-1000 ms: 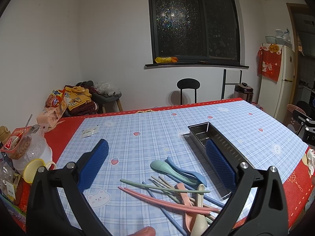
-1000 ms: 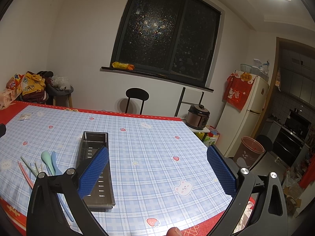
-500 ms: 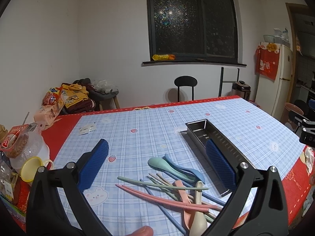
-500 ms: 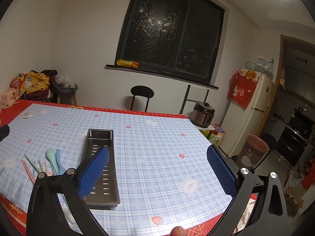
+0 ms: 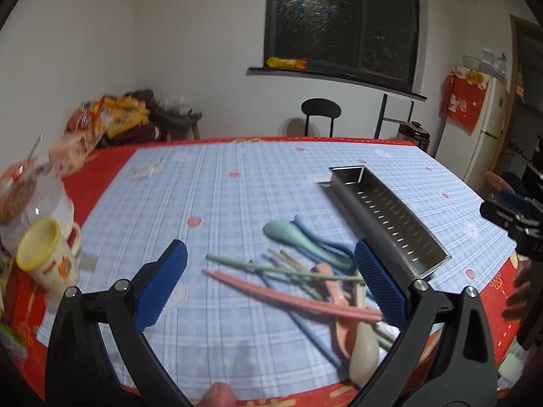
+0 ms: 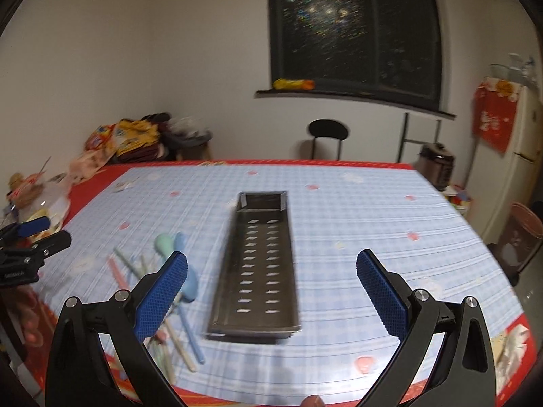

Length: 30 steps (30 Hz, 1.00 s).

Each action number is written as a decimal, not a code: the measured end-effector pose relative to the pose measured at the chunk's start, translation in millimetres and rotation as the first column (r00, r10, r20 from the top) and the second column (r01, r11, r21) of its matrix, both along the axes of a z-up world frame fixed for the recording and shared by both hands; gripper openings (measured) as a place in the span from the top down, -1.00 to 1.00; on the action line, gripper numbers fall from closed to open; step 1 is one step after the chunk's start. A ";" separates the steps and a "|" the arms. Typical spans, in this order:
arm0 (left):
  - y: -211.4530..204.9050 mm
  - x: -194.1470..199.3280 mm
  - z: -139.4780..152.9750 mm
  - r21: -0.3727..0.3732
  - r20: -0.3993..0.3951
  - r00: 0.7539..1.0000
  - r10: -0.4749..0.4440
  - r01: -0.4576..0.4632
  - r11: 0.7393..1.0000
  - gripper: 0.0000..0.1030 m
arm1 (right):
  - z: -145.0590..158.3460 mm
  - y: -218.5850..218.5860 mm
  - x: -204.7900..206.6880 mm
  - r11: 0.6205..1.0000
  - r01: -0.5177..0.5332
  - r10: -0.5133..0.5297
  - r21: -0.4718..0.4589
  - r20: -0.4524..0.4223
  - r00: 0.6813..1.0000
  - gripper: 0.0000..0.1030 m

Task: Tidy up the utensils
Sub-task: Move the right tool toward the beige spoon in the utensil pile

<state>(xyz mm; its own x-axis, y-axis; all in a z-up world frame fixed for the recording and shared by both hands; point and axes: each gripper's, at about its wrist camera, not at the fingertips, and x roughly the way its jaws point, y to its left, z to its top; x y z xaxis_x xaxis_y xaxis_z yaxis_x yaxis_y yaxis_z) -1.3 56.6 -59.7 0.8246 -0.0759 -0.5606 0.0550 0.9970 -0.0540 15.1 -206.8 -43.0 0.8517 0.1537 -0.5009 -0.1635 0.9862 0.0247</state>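
On a blue checked tablecloth (image 5: 237, 186), pastel spoons and chopsticks (image 5: 305, 271) lie heaped just left of an empty steel tray (image 6: 261, 257), while the left gripper (image 5: 271, 285) and right gripper (image 6: 271, 288) hover wide open, seemingly poised to sort them

right gripper (image 6: 271, 281) wide apart above steel tray (image 6: 258, 264); utensils (image 6: 169, 271) left
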 end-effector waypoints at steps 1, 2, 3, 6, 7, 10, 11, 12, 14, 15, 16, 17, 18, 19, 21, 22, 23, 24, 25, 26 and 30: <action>4.3 -0.3 -3.1 -0.013 -0.012 1.000 -0.001 0.000 1.000 -0.89 | -3.1 5.6 0.1 1.000 -0.028 0.028 -0.002 0.001 1.000 -0.90; 8.6 -1.3 -8.1 -0.027 -0.034 0.999 -0.010 0.009 1.000 -0.89 | -4.7 9.9 -0.2 0.999 -0.041 0.041 -0.011 0.004 0.999 -0.90; 10.5 -1.8 -11.6 -0.025 -0.047 0.999 -0.010 0.009 1.000 -0.89 | -7.0 14.7 -1.0 0.998 -0.052 0.052 -0.025 0.004 0.999 -0.90; 16.6 -4.1 -23.3 -0.002 -0.085 0.996 0.015 -0.015 1.000 -0.89 | -18.8 32.9 5.0 0.992 -0.119 0.116 -0.051 -0.057 0.992 -0.90; 19.0 -5.1 -26.9 -0.006 -0.095 0.995 0.019 -0.019 1.000 -0.89 | -20.8 36.7 5.8 0.990 -0.126 0.122 -0.059 -0.067 0.990 -0.90; 27.1 -7.2 -37.5 -0.019 -0.121 0.992 0.038 -0.041 0.999 -0.89 | -28.8 53.2 9.9 0.982 -0.160 0.149 -0.100 -0.108 0.983 -0.90; 30.1 -7.8 -40.3 -0.023 -0.130 0.991 0.045 -0.048 0.999 -0.89 | -31.1 55.9 11.0 0.980 -0.167 0.153 -0.106 -0.122 0.981 -0.90; 32.2 -7.7 -42.4 -0.025 -0.136 0.989 0.052 -0.056 0.998 -0.89 | -32.2 56.6 11.9 0.979 -0.173 0.158 -0.105 -0.136 0.978 -0.90; 34.7 -7.7 -46.7 -0.028 -0.143 0.988 0.058 -0.062 0.998 -0.89 | -37.9 57.3 13.0 0.976 -0.207 0.194 -0.072 -0.154 0.969 -0.90; 35.0 -7.2 -48.4 -0.034 -0.148 0.988 0.052 -0.058 0.998 -0.89 | -38.7 56.9 11.8 0.973 -0.224 0.214 -0.048 -0.154 0.965 -0.90; 33.8 -6.6 -50.1 -0.037 -0.150 0.988 0.047 -0.053 0.998 -0.89 | -40.7 56.1 10.5 0.970 -0.242 0.236 -0.024 -0.155 0.959 -0.90; 32.9 -5.8 -51.9 -0.040 -0.155 0.987 0.041 -0.048 0.998 -0.89 | -43.5 55.1 9.2 0.967 -0.255 0.250 -0.008 -0.157 0.955 -0.89; 31.2 -4.9 -53.8 -0.042 -0.161 0.986 0.035 -0.042 0.998 -0.88 | -46.4 55.9 9.0 0.964 -0.265 0.262 0.006 -0.165 0.951 -0.89; 27.9 -5.0 -54.7 -0.043 -0.165 0.986 0.030 -0.037 0.998 -0.88 | -48.7 56.2 8.7 0.962 -0.271 0.270 0.016 -0.172 0.947 -0.87; 24.2 -3.6 -57.7 -0.046 -0.171 0.985 0.016 -0.024 0.999 -0.87 | -52.2 57.7 8.1 0.959 -0.282 0.283 0.034 -0.185 0.941 -0.72; 21.3 -3.7 -59.1 -0.047 -0.174 0.985 0.007 -0.016 0.999 -0.86 | -54.7 58.3 8.1 0.959 -0.282 0.284 0.041 -0.193 0.939 -0.62; 19.7 -3.5 -60.1 -0.047 -0.176 0.984 0.001 -0.009 0.999 -0.82 | -56.9 58.9 7.8 0.957 -0.285 0.288 0.047 -0.202 0.936 -0.56; 17.4 -3.8 -61.4 -0.045 -0.178 0.984 -0.002 -0.006 0.999 -0.79 | -59.4 59.4 7.3 0.955 -0.292 0.297 0.056 -0.213 0.931 -0.52; 15.6 -3.7 -62.2 -0.043 -0.182 0.983 -0.006 -0.002 0.999 -0.73 | -62.6 61.0 5.9 0.950 -0.305 0.313 0.069 -0.226 0.923 -0.46; 14.2 -3.6 -63.3 -0.043 -0.186 0.983 -0.011 0.003 0.999 -0.65 | -65.1 62.9 4.7 0.946 -0.315 0.325 0.081 -0.234 0.916 -0.41; 9.0 -4.0 -68.6 -0.057 -0.198 0.979 -0.050 0.039 0.998 -0.46 | -77.6 75.8 0.0 0.920 -0.365 0.391 0.142 -0.283 0.876 -0.27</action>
